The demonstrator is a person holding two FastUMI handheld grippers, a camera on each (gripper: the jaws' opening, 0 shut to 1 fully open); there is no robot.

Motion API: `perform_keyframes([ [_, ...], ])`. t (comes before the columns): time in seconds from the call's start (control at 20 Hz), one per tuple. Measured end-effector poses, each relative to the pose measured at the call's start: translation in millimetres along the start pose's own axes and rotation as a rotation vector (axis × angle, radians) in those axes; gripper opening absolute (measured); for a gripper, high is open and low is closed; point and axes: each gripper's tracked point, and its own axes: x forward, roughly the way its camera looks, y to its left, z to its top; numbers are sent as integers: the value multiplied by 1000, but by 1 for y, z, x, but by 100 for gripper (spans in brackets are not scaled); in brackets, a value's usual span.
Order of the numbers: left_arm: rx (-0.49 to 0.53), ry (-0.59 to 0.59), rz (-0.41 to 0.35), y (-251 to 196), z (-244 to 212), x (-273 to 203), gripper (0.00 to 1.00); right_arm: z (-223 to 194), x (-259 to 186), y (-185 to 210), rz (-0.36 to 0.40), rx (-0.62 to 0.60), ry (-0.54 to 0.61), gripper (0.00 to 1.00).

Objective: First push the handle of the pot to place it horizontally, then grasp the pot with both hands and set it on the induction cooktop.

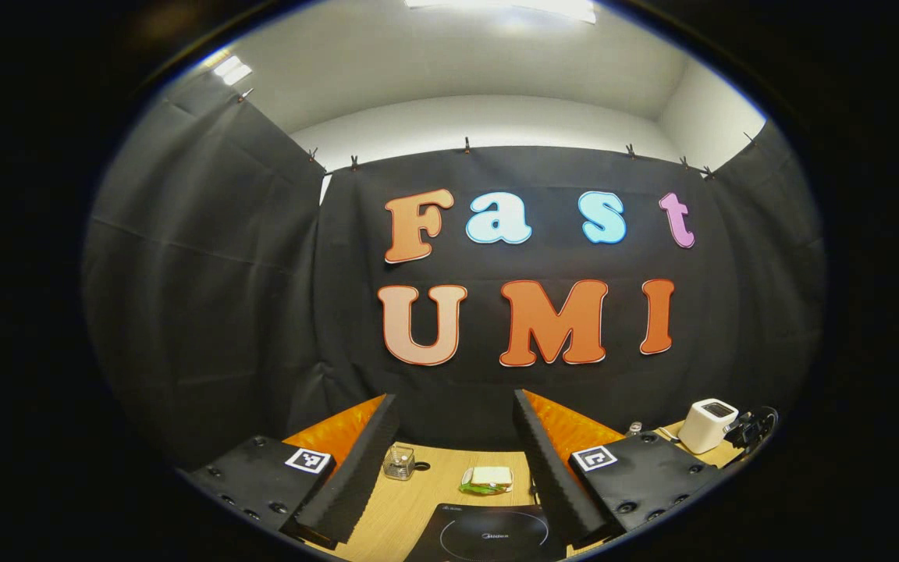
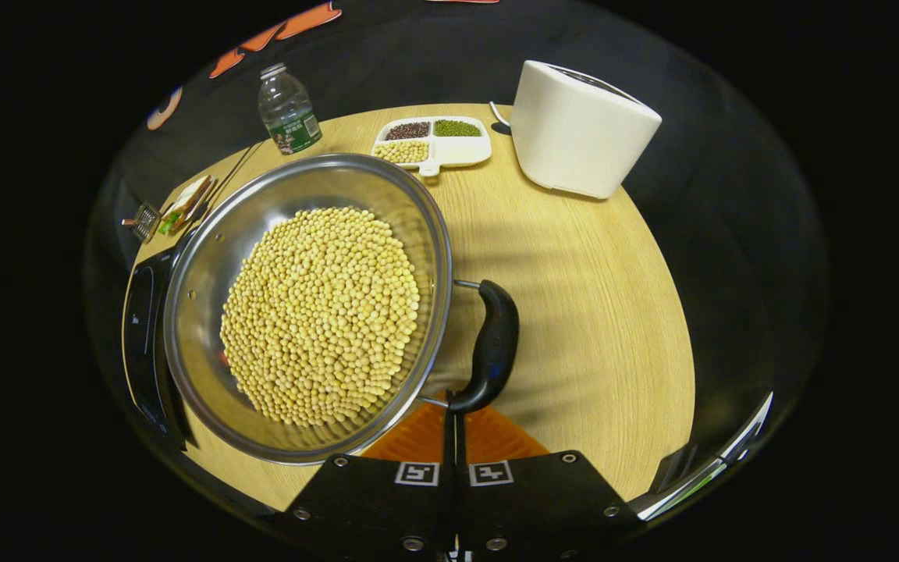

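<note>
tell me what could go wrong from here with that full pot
1. The pot is heaped with soybeans; tilting it on the lift could spill them over the table.
2. The right gripper is closed, its tips by the end of the black handle; a push there could slip off the rounded grip.
3. The left gripper, jaws open, sits above the induction cooktop, away from the pot, so a one-sided lift could tip it.

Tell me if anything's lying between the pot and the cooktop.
Nothing visible does. The pot of beans sits right beside the cooktop, its rim already overlapping the cooktop's edge in the right gripper view. The bottle and tray stand farther back.
</note>
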Motion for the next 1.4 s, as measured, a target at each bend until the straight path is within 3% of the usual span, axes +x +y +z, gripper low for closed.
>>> perform_keyframes([
  [0.95,16,109,-46,-38,-38,29,98,60,21,-14,-11,57,-48,0],
  [1.4,13,225,-132,-92,-82,45,97,74,-19,-9,57,57,-98,1],
])
